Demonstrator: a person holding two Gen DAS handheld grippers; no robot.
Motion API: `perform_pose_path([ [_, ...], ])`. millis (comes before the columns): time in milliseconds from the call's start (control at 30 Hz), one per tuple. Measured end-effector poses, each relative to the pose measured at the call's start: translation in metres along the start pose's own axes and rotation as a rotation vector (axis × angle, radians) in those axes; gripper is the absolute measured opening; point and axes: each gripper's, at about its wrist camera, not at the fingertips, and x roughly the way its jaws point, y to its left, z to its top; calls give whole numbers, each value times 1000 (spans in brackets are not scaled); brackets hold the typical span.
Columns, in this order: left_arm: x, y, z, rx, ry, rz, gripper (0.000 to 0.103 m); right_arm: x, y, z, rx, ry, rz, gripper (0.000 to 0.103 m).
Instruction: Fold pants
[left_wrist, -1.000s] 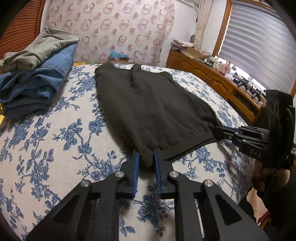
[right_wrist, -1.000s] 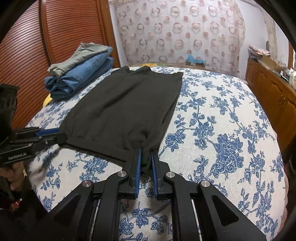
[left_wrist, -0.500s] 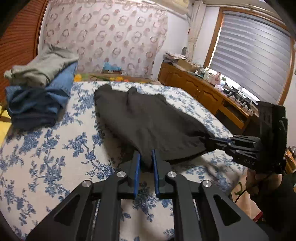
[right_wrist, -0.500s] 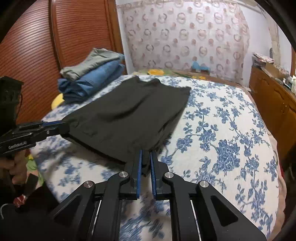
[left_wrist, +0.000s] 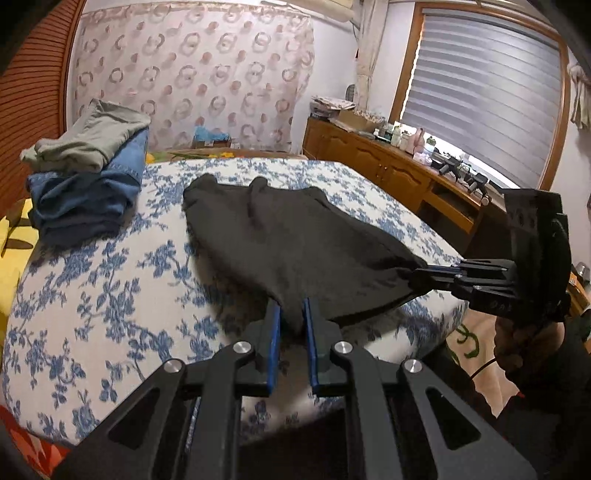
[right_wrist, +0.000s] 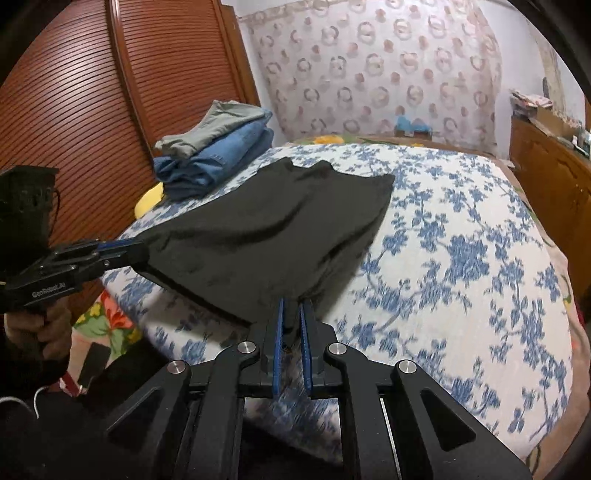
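Dark grey pants lie folded lengthwise on the floral bedspread, their near edge lifted off it. My left gripper is shut on the near left corner of that edge; in the right wrist view it shows at the left with a hand under it. My right gripper is shut on the near right corner and appears in the left wrist view at the right. The cloth hangs stretched between the two grips. The far end of the pants still rests on the bed.
A stack of folded jeans and a grey-green garment sits at the bed's far left corner by the wooden slatted door. A wooden sideboard with bottles stands along the right wall under a blind. The bedspread stretches to the right.
Both grippers have pulled back toward the bed's near edge and risen, lifting the pants' near edge off the bedspread and dragging the cloth nearer. The grips are unchanged.
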Motion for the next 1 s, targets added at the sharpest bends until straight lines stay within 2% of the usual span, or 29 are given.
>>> perform_pose_path([
  [200,-11,-6,7,8,-32,-9,10,-9,7,-1,-16,-8,-8,6],
  [767,-50,-21,37,47,-134,-1,9,-55,25,30,-65,-115,-26,6],
  [867,-45,-18,37,49,-133,7,9,-56,25,32,-67,-120,-24,6],
  [1000,-13,-3,40,28,-104,34,9,-40,22,37,-62,-108,-47,6],
])
